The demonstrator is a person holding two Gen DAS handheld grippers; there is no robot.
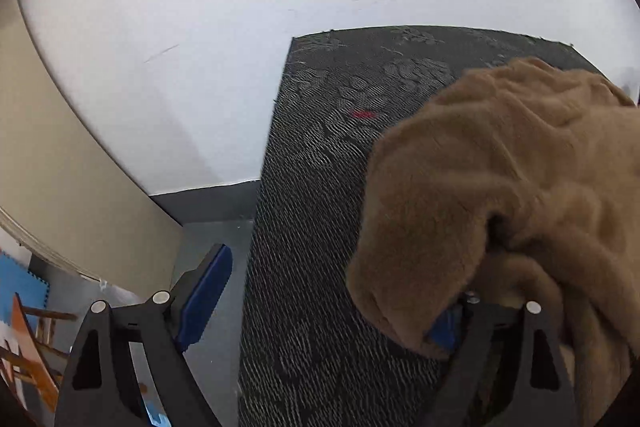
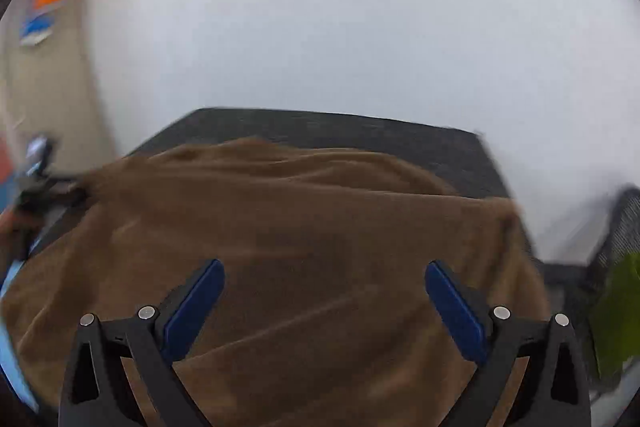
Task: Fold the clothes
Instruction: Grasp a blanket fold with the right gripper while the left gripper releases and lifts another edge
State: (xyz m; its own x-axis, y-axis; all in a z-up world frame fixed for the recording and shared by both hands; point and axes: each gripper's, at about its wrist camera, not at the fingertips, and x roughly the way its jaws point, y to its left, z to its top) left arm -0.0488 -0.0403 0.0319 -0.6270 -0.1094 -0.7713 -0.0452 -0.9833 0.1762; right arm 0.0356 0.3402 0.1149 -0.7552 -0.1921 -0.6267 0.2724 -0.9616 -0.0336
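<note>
Left hand-held gripper [image 1: 320,301]: I see jaws wide, brown garment [image 1: 500,187] draping 1 finger.
Right hand-held gripper [image 2: 325,301]: open above garment on tabletop [image 2: 360,131].

White wall [image 1: 200,27]; perhaps green cloth [image 2: 618,311]

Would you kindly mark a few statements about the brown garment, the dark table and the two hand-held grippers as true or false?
1. The brown fleece garment lies on a dark textured table. True.
2. The right hand-held gripper is clamped shut on the garment. False: its jaws stand open above it.
3. Brown fabric drapes over one finger of the left hand-held gripper. True.
4. The garment is bright red. False: it is brown.
5. The wall behind the table is white. True.
</note>
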